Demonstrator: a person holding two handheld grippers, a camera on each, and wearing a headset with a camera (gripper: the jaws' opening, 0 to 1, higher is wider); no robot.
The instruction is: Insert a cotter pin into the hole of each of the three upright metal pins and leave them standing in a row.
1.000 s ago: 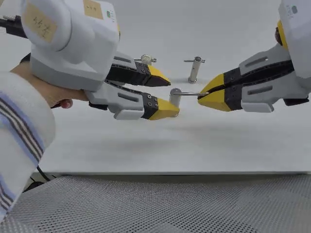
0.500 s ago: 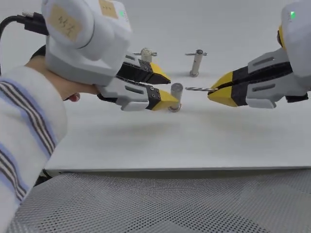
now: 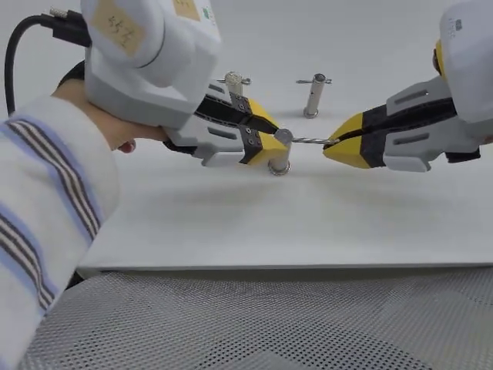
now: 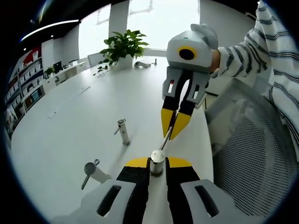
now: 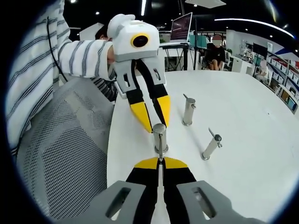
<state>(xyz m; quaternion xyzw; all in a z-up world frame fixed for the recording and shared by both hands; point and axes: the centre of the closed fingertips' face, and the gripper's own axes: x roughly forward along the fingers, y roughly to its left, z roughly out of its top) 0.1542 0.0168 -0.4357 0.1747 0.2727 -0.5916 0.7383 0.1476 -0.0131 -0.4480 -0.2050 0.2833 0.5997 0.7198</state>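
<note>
The near metal pin (image 3: 279, 163) stands upright on the white table (image 3: 192, 223). My left gripper (image 3: 269, 142) is shut on it just below its head, and it sits between my own yellow tips (image 4: 157, 162). My right gripper (image 3: 333, 144) is shut on a cotter pin (image 3: 308, 140), held level with its tip at the pin's head. Two more metal pins (image 3: 233, 82) (image 3: 313, 94) stand further back, each with a cotter pin through its top. In the right gripper view the near pin (image 5: 160, 137) rises straight ahead of my jaws, with the left gripper (image 5: 156, 123) behind it.
A grey mesh chair seat (image 3: 231, 324) lies under the table's front edge (image 3: 269, 268). The back pins (image 4: 123, 131) (image 4: 91, 169) stand left of the held one. A potted plant (image 4: 122, 44) sits at the table's far end.
My left gripper's jaws went from wide open beside the near pin to shut around it. The cotter pin's tip drew back from the pin, then returned to its head.
</note>
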